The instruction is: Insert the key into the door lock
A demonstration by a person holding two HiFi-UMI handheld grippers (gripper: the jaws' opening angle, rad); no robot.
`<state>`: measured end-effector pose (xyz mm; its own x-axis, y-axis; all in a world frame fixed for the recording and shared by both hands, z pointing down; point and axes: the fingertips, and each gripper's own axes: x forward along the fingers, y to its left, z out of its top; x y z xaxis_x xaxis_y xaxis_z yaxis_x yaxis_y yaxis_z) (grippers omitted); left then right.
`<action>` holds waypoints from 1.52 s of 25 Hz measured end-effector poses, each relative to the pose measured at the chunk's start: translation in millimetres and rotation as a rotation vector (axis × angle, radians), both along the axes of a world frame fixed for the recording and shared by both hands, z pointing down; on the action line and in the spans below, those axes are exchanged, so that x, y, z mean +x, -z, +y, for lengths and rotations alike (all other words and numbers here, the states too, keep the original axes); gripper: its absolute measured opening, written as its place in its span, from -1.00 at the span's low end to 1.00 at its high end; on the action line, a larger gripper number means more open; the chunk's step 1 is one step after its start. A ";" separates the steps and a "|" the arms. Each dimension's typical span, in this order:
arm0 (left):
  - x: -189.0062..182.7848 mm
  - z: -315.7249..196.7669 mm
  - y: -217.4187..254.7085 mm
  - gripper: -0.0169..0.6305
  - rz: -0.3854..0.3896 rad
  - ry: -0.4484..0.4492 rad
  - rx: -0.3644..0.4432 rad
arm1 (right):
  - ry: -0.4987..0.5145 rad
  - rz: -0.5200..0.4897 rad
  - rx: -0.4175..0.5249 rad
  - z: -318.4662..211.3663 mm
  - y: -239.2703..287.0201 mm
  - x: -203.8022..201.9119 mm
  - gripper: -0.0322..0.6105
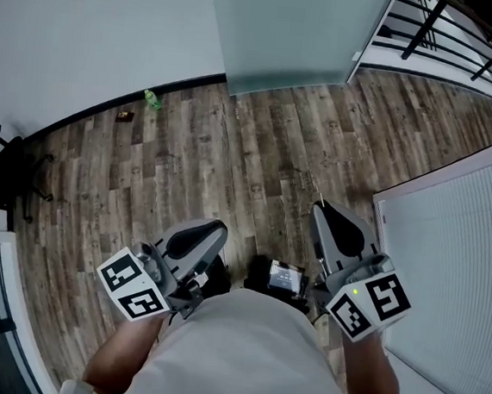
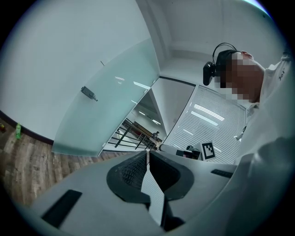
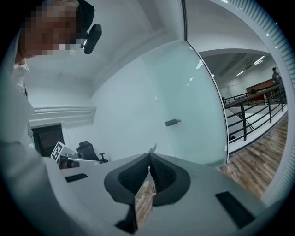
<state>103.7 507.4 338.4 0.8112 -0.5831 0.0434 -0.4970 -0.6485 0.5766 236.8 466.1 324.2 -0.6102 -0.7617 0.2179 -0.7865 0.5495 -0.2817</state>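
Note:
A frosted glass door [image 1: 284, 31] stands ahead across the wood floor. Its small metal lock fitting [image 3: 172, 122] shows in the right gripper view, well beyond the jaws, and the same lock fitting [image 2: 89, 93] appears in the left gripper view. My right gripper [image 3: 150, 152] is shut on a key, and only the key's thin metal tip [image 3: 152, 148] pokes out past the jaw tips. In the head view the right gripper [image 1: 318, 209] is held close to the person's body, pointing forward. The left gripper [image 1: 219, 229] is also near the body. Its jaws [image 2: 147, 152] are shut with nothing between them.
A black office chair [image 1: 2, 173] stands at the left wall. A green bottle [image 1: 152, 99] and a small brown object [image 1: 125, 115] lie by the baseboard. A white slatted wall [image 1: 461, 256] runs along the right. Black railings [image 1: 456, 34] stand beyond the door.

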 end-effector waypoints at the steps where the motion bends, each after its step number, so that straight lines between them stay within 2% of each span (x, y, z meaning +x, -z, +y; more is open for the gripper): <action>1: 2.5 -1.0 -0.4 -0.86 -0.001 0.004 -0.001 | 0.003 0.000 -0.004 -1.5 -1.5 2.5 -0.84; 9: 14.2 -6.6 -5.7 -0.86 -0.014 0.046 -0.014 | 0.044 -0.006 -0.035 -15.0 -18.5 10.8 -0.84; 17: -6.3 -42.0 -13.2 -0.86 -0.012 0.079 -0.023 | 0.100 0.005 -0.047 -50.3 -23.1 -23.0 -0.84; 29: -72.7 -158.8 -7.1 -0.86 0.016 0.025 -0.026 | 0.039 0.026 -0.061 -162.6 -15.5 -87.8 -0.84; 38: -120.9 -217.8 -12.6 -0.86 0.032 -0.017 -0.042 | -0.014 0.042 -0.071 -213.8 -18.6 -129.6 -0.84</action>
